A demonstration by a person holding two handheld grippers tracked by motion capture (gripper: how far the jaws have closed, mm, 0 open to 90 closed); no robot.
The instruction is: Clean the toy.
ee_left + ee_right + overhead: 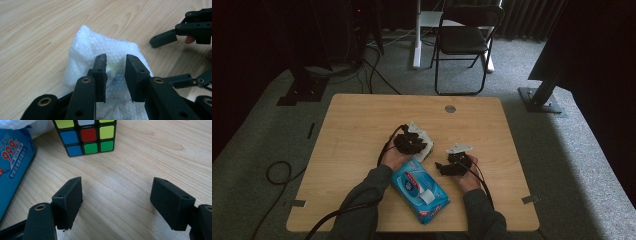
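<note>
On the wooden counter point(362, 130), just ahead of the blue wet-wipe pack point(419, 189), a white wipe point(100, 53) lies draped over a colour-tiled puzzle cube point(85, 135), and the left claw point(115, 75) sits low over that wipe with its jaws parted a little, the cloth bunched in the gap but not pinched by the pads. A hint of yellow-green shows through the wet cloth between the jaws, which I take to be a cube face beneath. The right claw point(116, 202) rests near the cube on bare wood, jaws spread wide and holding nothing; from the high view it lies just right of the pack. The work in hand looks like wiping the cube, so the sensible way is to close the left claw on a thick fold of the wipe rather than a single thin layer, so the cloth does not slip free while rubbing. The cube will likely slide on the smooth wood under a sideways push, so bringing the right claw in to brace or clasp it would keep it steady. Press lightly and keep the cloth clear of the pack's open flap point(428, 196).
</note>
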